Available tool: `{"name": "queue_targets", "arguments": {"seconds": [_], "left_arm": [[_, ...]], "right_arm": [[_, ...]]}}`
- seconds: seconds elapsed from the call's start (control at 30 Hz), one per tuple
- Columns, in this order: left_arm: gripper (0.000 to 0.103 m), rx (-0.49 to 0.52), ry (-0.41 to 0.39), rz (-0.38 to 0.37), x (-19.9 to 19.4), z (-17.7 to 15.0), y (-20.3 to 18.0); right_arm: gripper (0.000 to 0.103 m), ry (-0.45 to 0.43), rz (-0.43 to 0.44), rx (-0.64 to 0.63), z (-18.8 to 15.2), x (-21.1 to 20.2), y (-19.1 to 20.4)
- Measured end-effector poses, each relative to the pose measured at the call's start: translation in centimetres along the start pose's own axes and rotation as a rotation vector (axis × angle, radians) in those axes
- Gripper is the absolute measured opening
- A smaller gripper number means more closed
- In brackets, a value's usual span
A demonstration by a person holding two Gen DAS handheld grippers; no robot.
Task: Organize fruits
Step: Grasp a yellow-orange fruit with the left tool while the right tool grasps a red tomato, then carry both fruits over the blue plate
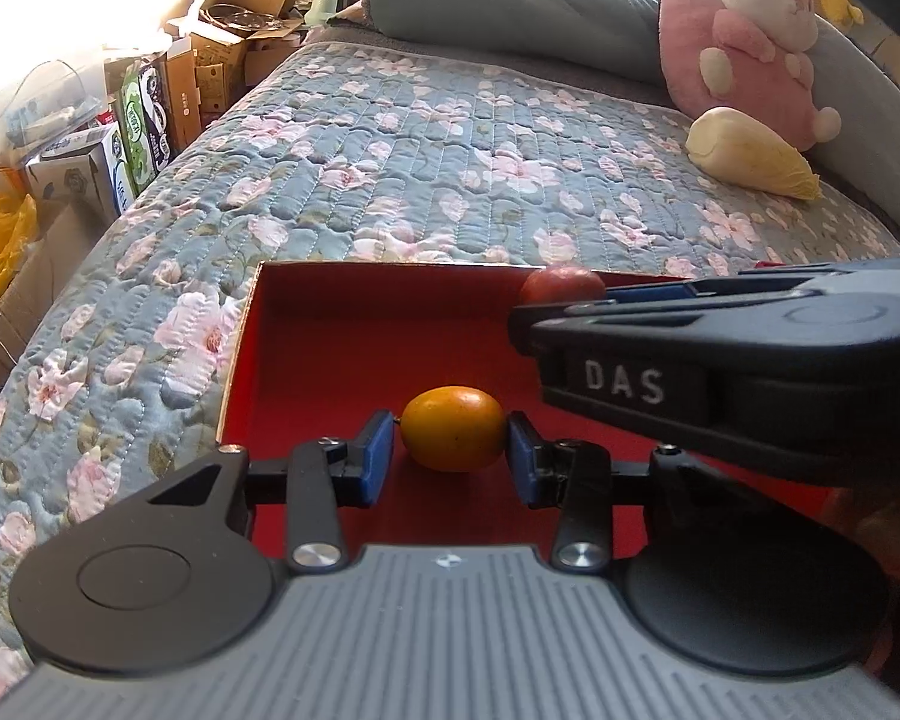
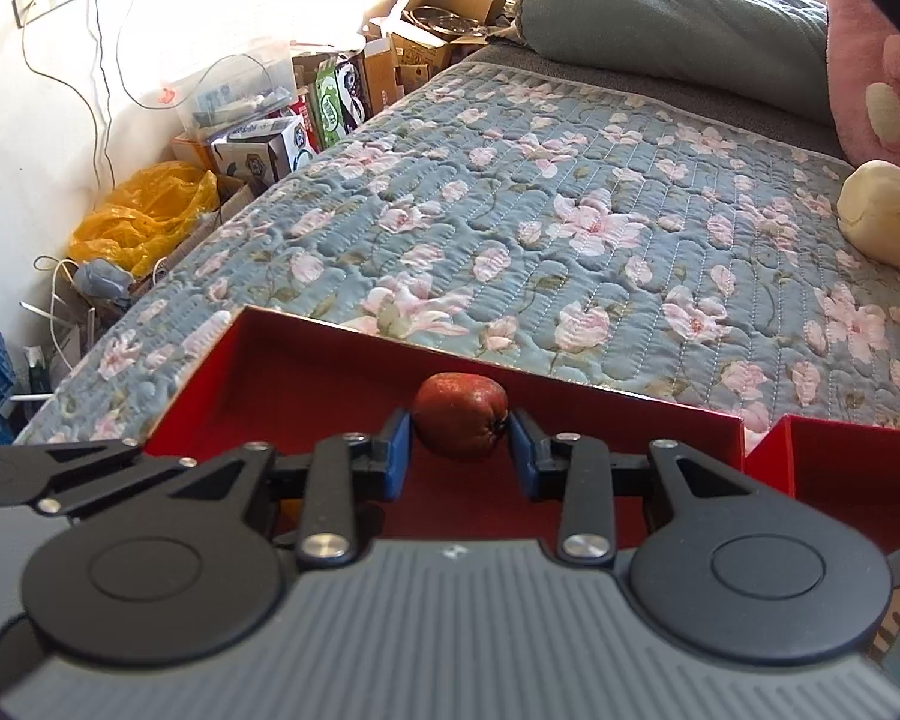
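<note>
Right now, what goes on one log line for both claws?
left claw: shut on orange fruit | right claw: shut on red fruit | both over red box on bed

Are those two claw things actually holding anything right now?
Yes. The left gripper clamps the orange fruit by its two ends; the right gripper pinches the red fruit's sides.
</note>
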State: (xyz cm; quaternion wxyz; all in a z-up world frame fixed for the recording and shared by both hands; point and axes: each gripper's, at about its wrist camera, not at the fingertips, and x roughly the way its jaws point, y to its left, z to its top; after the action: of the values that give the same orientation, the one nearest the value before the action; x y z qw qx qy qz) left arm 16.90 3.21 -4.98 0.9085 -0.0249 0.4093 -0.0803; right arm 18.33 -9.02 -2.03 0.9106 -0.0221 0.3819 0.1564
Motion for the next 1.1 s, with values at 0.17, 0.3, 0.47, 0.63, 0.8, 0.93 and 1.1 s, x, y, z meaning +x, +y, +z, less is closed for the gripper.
{"name": "queue_targets", "arguments": {"seconds": [0.17,0.3,0.47,0.63,0.8,0.93,1.1], "left_arm": [[0.047,0.004,-0.003,0.014,-0.8,-0.5,-0.3],[0.047,0.014,-0.01,0.021,-1.7,-1.0,-0.8],[0.047,0.019,-0.02,0.031,-2.9,-1.4,-1.4],[0.047,0.028,-0.045,0.026,-4.3,-1.8,-2.6],[0.047,0.075,-0.045,0.033,-5.1,-2.4,-4.2],[0.047,0.088,-0.051,0.044,-5.7,-2.6,-4.9],[0.047,0.108,-0.06,0.053,-6.3,-2.5,-6.0]], "right_arm": [[0.039,-0.039,0.014,0.019,-0.5,-2.7,-0.2],[0.039,-0.056,0.017,0.048,-1.3,-4.5,-0.8],[0.039,-0.089,0.035,0.087,-2.4,-7.5,-1.3],[0.038,-0.116,0.063,0.095,-4.1,-10.6,-1.1],[0.038,-0.144,0.079,0.11,-5.7,-13.2,-1.4],[0.038,-0.161,0.07,0.083,-6.8,-14.9,-1.7],[0.038,-0.183,0.064,0.102,-8.0,-16.7,-3.4]]}}
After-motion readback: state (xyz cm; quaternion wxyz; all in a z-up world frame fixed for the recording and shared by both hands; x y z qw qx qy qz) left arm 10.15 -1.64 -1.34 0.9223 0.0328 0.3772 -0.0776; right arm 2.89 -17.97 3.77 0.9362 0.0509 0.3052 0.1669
